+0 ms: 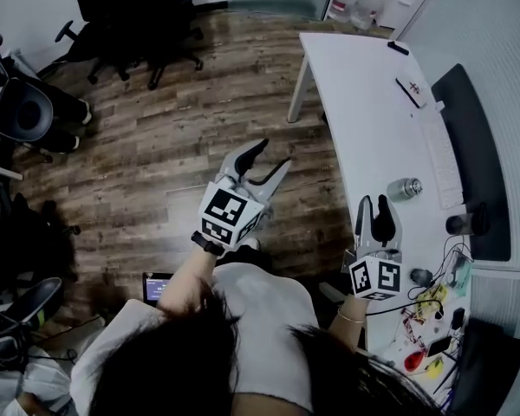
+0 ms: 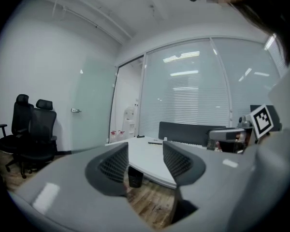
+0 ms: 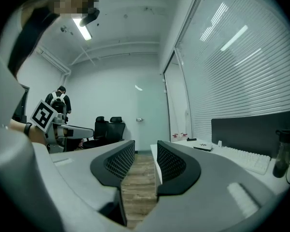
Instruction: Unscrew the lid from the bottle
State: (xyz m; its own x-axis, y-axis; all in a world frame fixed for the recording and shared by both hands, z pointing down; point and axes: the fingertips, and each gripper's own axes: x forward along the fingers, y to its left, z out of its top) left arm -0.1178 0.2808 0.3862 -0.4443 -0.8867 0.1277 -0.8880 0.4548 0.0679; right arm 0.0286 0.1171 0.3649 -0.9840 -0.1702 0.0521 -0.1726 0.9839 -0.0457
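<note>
A small bottle with a silver lid (image 1: 405, 188) stands on the white desk (image 1: 355, 85), near its front edge. My right gripper (image 1: 373, 204) hovers at the desk's edge, just short of the bottle and to its left, open with nothing between its fingers. My left gripper (image 1: 270, 159) is held over the wooden floor, well left of the desk, jaws spread wide and empty. In the left gripper view its jaws (image 2: 145, 153) frame the desk's edge and floor. In the right gripper view the jaws (image 3: 146, 151) frame only floor; the silver-lidded bottle does not show there.
A white keyboard (image 1: 442, 163) lies along the desk by a dark panel. A darker bottle (image 1: 465, 224) stands behind the silver-lidded one and appears at far right (image 3: 282, 152). Cables and small parts (image 1: 429, 319) crowd the near end. Black office chairs (image 1: 130, 16) stand across the floor.
</note>
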